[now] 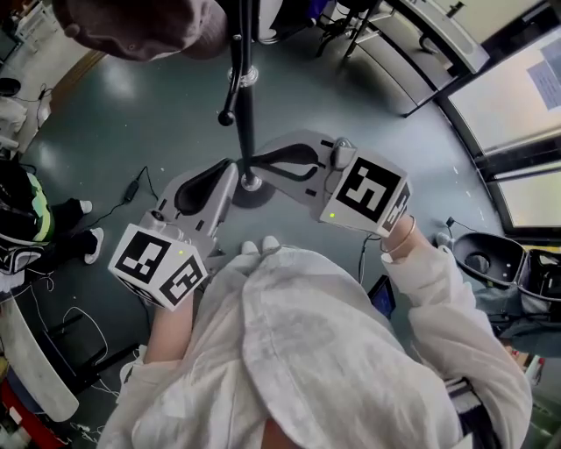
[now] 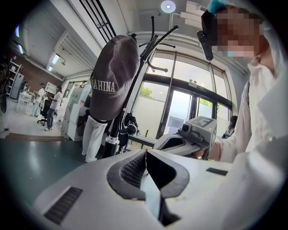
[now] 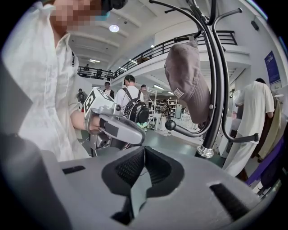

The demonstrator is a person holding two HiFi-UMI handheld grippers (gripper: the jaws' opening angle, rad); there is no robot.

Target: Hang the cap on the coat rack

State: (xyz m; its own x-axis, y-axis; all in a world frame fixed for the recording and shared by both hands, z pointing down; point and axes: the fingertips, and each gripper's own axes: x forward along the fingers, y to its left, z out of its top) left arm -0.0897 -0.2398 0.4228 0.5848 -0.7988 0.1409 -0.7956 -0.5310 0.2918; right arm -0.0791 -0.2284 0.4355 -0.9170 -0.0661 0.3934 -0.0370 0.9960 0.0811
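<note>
A dark grey-brown cap [image 2: 112, 76] hangs on an upper hook of the black coat rack [image 2: 132, 101]; neither gripper touches it. From the right gripper view the cap [image 3: 186, 76] hangs against the rack's pole [image 3: 217, 90]. In the head view the cap [image 1: 140, 26] is at the top left, beside the pole [image 1: 245, 96]. My left gripper [image 2: 145, 152] is shut and empty, below the cap. My right gripper [image 3: 144, 149] is shut too, with nothing in it. Both grippers sit low near the rack's base, the left gripper [image 1: 230, 165] left of the pole and the right gripper [image 1: 254, 163] right of it.
The rack's round foot [image 1: 252, 184] stands on the grey-green floor. Cables [image 1: 131, 188] and a person's shoes [image 1: 88, 241] lie to the left. An office chair [image 1: 491, 259] is at the right. Several people [image 2: 49, 105] stand far off, and glass doors [image 2: 180, 112] are behind the rack.
</note>
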